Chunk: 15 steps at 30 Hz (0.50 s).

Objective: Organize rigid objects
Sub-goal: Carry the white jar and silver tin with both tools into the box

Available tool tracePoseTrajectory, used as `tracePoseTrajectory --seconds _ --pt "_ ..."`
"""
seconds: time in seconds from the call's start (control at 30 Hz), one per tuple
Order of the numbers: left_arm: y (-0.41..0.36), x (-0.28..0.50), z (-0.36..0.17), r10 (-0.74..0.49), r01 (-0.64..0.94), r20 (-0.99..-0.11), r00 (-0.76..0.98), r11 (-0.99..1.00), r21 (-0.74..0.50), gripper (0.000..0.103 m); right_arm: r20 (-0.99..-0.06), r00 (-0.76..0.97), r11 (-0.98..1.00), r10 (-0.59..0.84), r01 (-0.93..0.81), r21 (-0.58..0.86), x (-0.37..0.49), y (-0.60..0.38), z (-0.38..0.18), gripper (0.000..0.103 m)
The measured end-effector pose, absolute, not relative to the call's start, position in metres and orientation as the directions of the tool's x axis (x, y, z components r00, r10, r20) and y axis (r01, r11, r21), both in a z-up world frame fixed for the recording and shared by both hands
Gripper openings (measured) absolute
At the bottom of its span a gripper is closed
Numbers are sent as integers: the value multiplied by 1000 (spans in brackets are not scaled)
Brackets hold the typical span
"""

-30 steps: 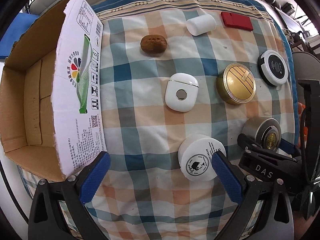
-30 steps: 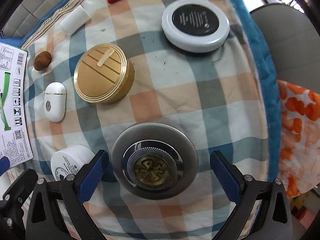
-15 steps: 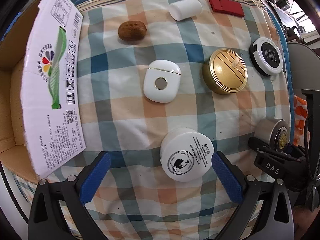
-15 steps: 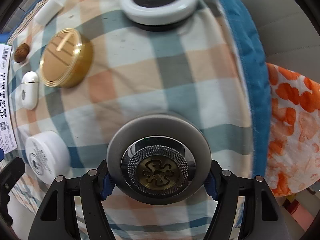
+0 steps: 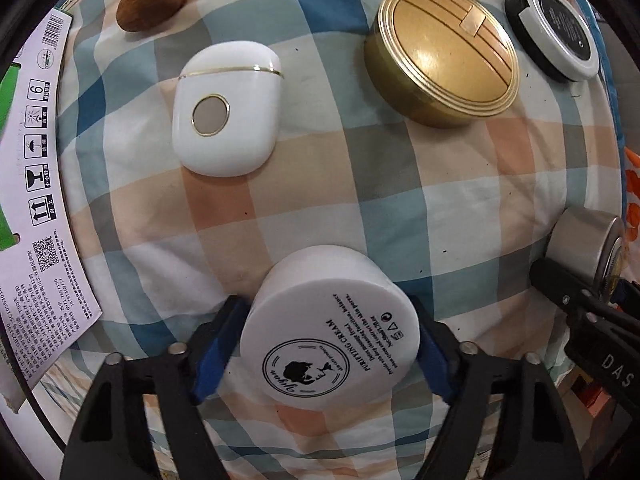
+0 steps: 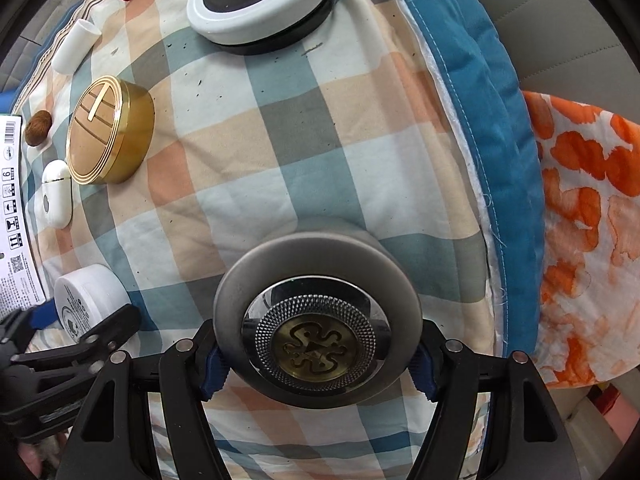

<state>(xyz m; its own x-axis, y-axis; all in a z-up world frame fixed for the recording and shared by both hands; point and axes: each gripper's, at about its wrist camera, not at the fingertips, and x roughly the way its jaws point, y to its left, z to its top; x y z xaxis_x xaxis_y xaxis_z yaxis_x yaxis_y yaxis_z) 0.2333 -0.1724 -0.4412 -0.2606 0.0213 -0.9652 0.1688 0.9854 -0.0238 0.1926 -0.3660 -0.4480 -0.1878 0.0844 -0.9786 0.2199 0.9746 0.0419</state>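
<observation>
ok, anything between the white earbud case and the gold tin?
Nothing. In the left wrist view only bare checked cloth separates the white earbud case from the gold tin.

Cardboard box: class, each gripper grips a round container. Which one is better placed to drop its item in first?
Left. The left gripper, shut on the white cream jar, is right beside the box flap.

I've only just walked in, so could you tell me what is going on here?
A person is tidying small containers off a checked cloth. The left gripper is closed on a white cream jar, and the right gripper is closed on a grey round tin. Both still sit on the cloth, with a cardboard box to the left.
</observation>
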Motion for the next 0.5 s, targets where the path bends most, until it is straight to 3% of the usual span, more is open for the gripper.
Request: tracePoseTrajectory --seconds 0.1,0.5 --pt "-171 226 -444 15 178 -970 -244 984 -30 67 -978 -192 975 76 219 33 197 -362 -438 74" --pt "-167 238 -451 35 158 -968 -250 987 -5 73 -970 -237 977 50 215 -3 210 -340 -454 75"
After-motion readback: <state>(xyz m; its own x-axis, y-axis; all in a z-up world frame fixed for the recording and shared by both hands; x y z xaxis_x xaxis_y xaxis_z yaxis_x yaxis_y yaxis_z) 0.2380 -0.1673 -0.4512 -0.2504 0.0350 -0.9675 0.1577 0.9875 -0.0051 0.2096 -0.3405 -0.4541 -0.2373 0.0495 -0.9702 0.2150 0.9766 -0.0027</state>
